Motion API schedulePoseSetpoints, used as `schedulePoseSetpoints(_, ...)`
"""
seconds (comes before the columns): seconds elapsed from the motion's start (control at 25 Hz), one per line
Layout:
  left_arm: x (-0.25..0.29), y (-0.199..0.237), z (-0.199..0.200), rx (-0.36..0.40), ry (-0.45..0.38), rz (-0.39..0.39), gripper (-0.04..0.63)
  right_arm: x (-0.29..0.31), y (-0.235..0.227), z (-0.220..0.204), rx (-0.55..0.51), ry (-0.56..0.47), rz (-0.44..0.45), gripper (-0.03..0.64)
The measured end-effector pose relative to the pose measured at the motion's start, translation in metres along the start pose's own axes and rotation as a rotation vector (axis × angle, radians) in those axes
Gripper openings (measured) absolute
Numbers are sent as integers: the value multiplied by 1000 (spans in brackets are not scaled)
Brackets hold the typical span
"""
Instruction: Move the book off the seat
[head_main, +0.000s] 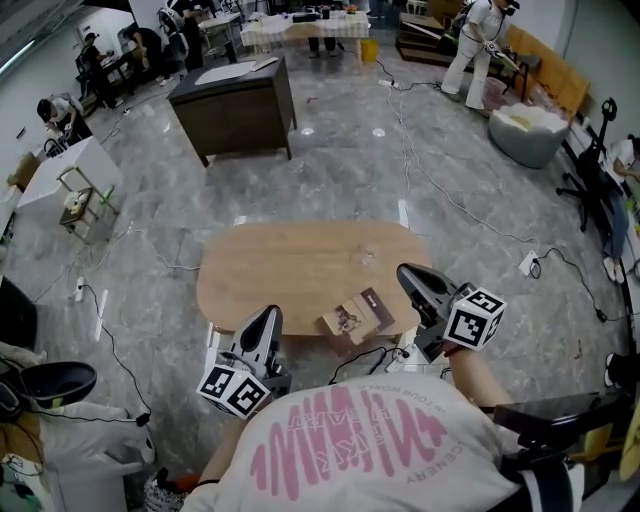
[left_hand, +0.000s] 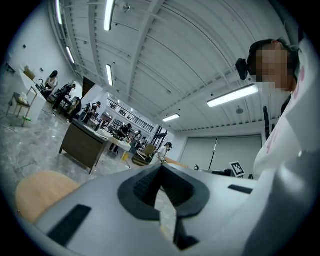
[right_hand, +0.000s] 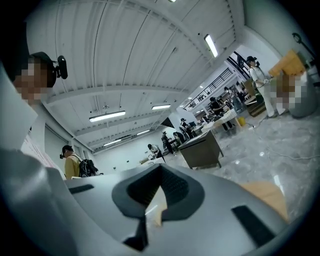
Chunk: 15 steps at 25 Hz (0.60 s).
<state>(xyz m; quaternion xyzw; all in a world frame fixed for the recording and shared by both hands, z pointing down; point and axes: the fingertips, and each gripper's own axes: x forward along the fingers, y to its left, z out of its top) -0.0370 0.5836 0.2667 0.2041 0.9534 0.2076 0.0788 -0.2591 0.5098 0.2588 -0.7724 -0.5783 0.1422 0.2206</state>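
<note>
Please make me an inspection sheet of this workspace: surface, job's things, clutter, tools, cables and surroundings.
Surface: oval wooden table, on a grey marble-pattern floor.
Job's things: book lies flat at the table's near edge; the seat cannot be made out.
Clutter: nothing seen.
Grippers: left tool and right tool are both shut, empty and apart from the book.
Cables: cables trail across the floor.
Surroundings: dark desk, beanbag, people working further off.
</note>
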Motion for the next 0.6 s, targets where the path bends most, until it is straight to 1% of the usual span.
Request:
schedulePoseSetpoints(0.24, -3, -2, 0, 17, 5, 8, 8, 1, -2, 3, 5, -9, -6, 11)
schedulePoseSetpoints(0.36, -6, 0, 4, 30, -6, 26, 8, 2, -3, 3, 9, -11, -16, 11)
schedulePoseSetpoints(0.6, -13, 2, -1, 23, -8, 37, 8, -2, -5, -4, 23, -11, -23, 11)
